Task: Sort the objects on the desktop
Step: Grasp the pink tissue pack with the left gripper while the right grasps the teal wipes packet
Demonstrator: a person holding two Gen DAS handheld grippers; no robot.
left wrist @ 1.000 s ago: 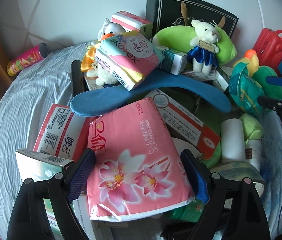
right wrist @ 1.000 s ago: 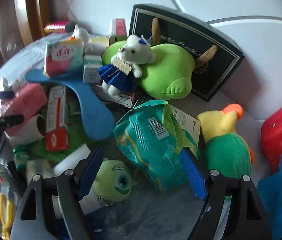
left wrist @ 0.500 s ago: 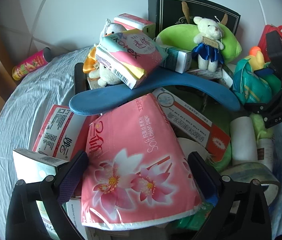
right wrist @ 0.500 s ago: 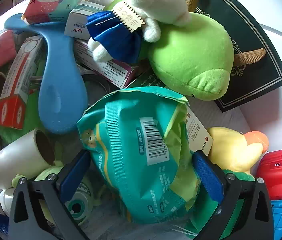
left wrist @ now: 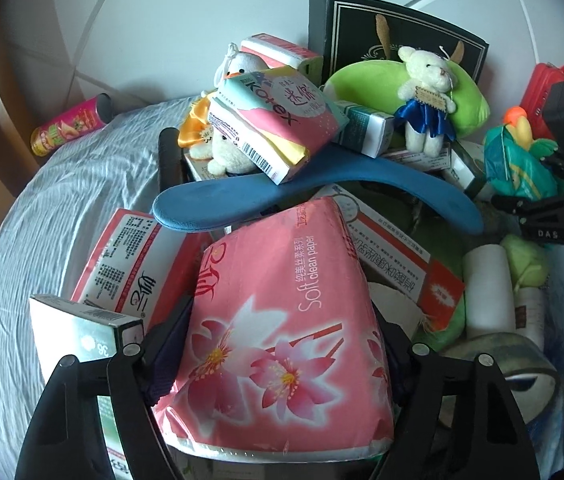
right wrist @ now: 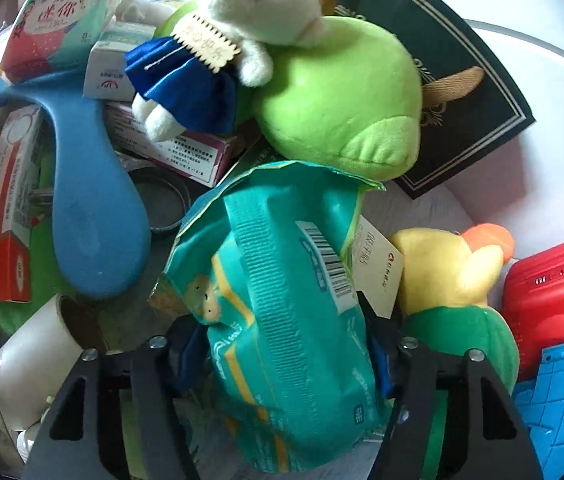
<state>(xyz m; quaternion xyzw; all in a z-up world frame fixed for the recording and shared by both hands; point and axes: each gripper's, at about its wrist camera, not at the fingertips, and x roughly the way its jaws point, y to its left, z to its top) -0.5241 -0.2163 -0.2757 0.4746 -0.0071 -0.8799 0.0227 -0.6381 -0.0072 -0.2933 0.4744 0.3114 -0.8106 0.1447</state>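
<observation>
A pink soft-paper tissue pack (left wrist: pixel 282 280) lies on top of a heap of boxes. My left gripper (left wrist: pixel 282 344) straddles its near end, and its jaws are closing with the pads against the pack's two sides. A crinkled teal plastic pack (right wrist: pixel 282 264) with a barcode sits between a blue paddle (right wrist: pixel 93 200) and a yellow-green duck plush (right wrist: pixel 450 276). Around its lower half my right gripper (right wrist: pixel 282 332) is closing too, and the pads dent the wrapper. That same gripper shows at the right edge of the left wrist view.
The heap holds a Kotex pack (left wrist: pixel 273 120), a green plush (left wrist: pixel 382 84) with a white bear (left wrist: pixel 426 92), a dark box (left wrist: pixel 394 32) against the wall, red-and-white boxes (left wrist: pixel 129 256), a white roll (left wrist: pixel 486 288) and a tape roll (left wrist: pixel 514 364). A red case (right wrist: pixel 554 300) stands right; a pink can (left wrist: pixel 69 124) lies far left.
Both grippers spread wider, then closed in on their packs. The right gripper dropped down over the teal pack, which now looks squeezed. The left gripper barely shifted.
</observation>
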